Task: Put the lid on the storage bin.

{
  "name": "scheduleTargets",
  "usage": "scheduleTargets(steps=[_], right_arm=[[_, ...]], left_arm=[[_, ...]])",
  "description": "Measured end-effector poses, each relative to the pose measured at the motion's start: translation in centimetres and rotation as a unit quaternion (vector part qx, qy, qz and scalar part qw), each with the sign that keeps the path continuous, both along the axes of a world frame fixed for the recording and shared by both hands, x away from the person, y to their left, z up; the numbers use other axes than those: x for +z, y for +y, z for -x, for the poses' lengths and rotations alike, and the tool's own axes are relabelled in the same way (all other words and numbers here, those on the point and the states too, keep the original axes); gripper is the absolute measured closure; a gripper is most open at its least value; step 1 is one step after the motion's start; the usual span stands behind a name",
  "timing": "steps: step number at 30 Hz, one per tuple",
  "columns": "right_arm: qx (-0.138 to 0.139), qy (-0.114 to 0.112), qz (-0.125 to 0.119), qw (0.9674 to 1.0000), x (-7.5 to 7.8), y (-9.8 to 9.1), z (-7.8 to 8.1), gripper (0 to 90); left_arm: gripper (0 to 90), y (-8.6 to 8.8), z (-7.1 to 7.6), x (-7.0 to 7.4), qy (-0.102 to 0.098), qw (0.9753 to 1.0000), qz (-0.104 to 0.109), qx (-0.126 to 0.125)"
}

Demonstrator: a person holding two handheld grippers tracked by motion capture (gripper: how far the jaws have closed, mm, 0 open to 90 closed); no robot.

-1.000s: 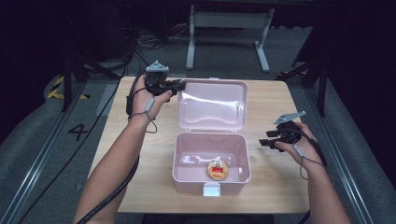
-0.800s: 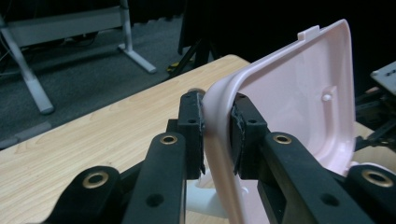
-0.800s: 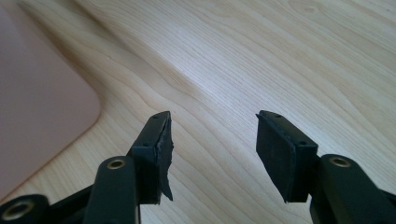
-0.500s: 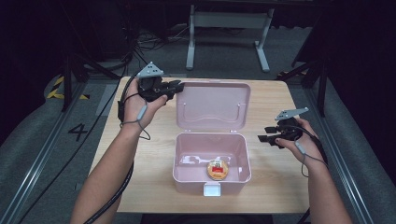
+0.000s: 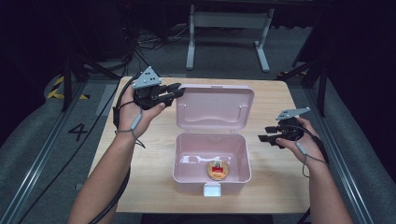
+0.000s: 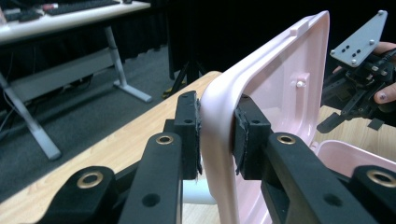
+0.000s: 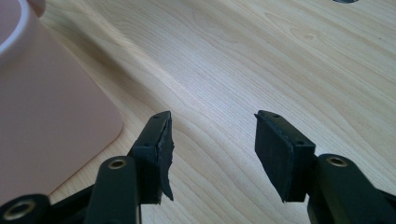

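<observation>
A pink box point(image 5: 210, 163) sits in the middle of the wooden table point(image 5: 280, 186), and its lid point(image 5: 215, 106) stands open behind it. Inside the box, near the front, lies a small round golden thing point(image 5: 217, 170) with a red bit on it (too small to tell what it is).

The left gripper point(image 5: 175, 91) has the lid's top left corner. In the left gripper view its two black pads point(image 6: 189, 135) sit on either side of the lid's rim point(image 6: 217, 140), pinching it, and they have just let go a tiny bit. The right gripper point(image 5: 266, 134) waits at the right side of the box, just above the table. Its jaws are spread wide with nothing between them, as the right gripper view shows, with the box wall point(image 7: 46, 116) close by on its left.

The job now looks like moving the lid on its hinge. To do it well, the left gripper should keep a snug pinch, because the rim is smooth and curved and could slip out. It should swing the lid in a round path, like a door, and not pull it straight. Go slowly, so the light box does not slide or tip. The right gripper could rest against the box wall to keep it from moving.
</observation>
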State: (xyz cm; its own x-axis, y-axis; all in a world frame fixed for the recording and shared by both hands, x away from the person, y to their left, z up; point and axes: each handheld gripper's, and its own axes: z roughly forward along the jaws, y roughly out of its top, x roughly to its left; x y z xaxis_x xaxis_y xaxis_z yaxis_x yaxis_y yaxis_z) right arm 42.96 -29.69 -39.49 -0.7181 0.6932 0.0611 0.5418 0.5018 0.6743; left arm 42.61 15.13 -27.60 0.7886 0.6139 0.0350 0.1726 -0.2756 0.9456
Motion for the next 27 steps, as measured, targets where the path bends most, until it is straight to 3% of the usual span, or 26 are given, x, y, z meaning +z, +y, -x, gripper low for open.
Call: scheduleTargets(steps=[3,7,11,16,21,27], right_arm=[[0.002,-0.001,-0.001,1.0,0.1,0.1,0.1,46.9],[0.001,0.0,-0.003,1.0,0.2,0.0,0.2,46.9],[-0.002,-0.001,-0.003,1.0,0.2,-0.2,0.4,46.9],[-0.008,-0.003,-0.008,0.9999,0.7,-0.4,0.6,46.6],[-0.045,0.027,-0.035,0.998,1.1,-0.8,1.1,53.9],[-0.054,0.05,-0.055,0.9957,1.7,-0.8,1.8,64.5]], left_arm=[[74.1,0.1,0.4,-0.1,-0.009,0.9999,0.004,-0.006],[70.6,0.5,1.0,0.1,0.013,0.9992,0.027,-0.024],[68.5,0.7,1.6,0.3,0.029,0.9986,0.028,-0.033],[66.1,1.1,2.4,0.0,0.033,0.9979,0.034,-0.043],[64.9,1.4,3.2,-0.5,0.041,0.9971,0.046,-0.045],[66.1,1.7,3.8,-0.8,0.049,0.9967,0.047,-0.044]])
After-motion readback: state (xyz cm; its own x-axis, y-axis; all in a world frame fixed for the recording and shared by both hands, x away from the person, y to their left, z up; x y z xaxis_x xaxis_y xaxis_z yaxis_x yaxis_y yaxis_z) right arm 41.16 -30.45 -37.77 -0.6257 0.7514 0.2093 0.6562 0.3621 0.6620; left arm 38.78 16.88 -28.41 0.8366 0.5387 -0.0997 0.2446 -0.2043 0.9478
